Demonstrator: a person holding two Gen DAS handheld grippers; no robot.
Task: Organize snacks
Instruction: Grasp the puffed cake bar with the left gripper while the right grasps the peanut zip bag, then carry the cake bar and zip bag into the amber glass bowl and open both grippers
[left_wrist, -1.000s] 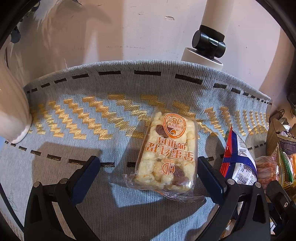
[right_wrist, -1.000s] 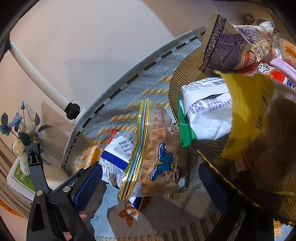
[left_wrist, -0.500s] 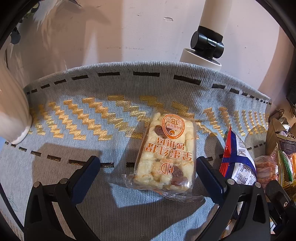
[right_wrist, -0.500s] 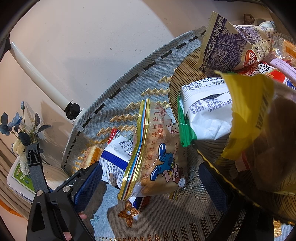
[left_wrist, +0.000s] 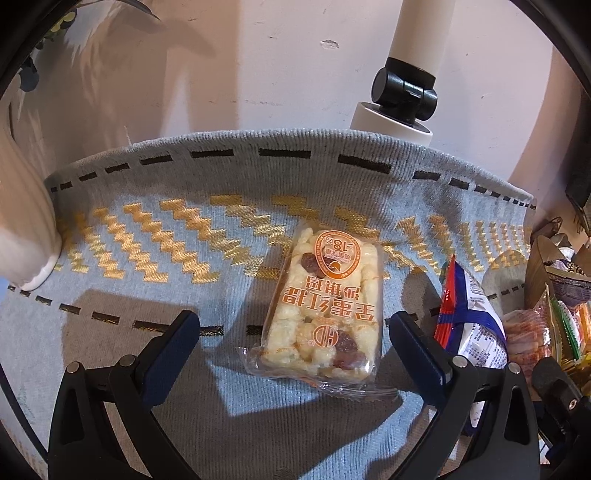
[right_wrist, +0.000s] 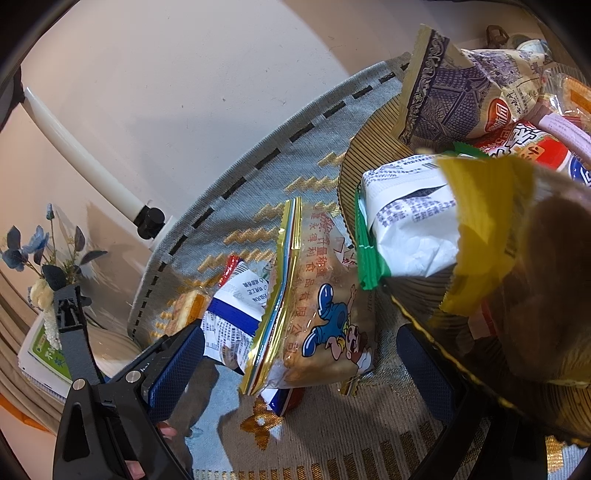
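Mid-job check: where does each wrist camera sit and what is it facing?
Left wrist: on the left gripper, facing a clear-wrapped puffed-rice bar between its open fingers.
Right wrist: on the right gripper, facing a cartoon snack bag beside the snack basket; fingers open.
Shared: rice bar, blue-and-white packet.

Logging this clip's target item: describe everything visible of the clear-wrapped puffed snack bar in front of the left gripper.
The puffed snack bar is a pale, knobbly block with dark red fruit pieces, sealed in clear wrap printed in orange, with a round 18% badge. It lies flat on the grey zigzag cloth, between the open jaws of the left gripper, touching neither.
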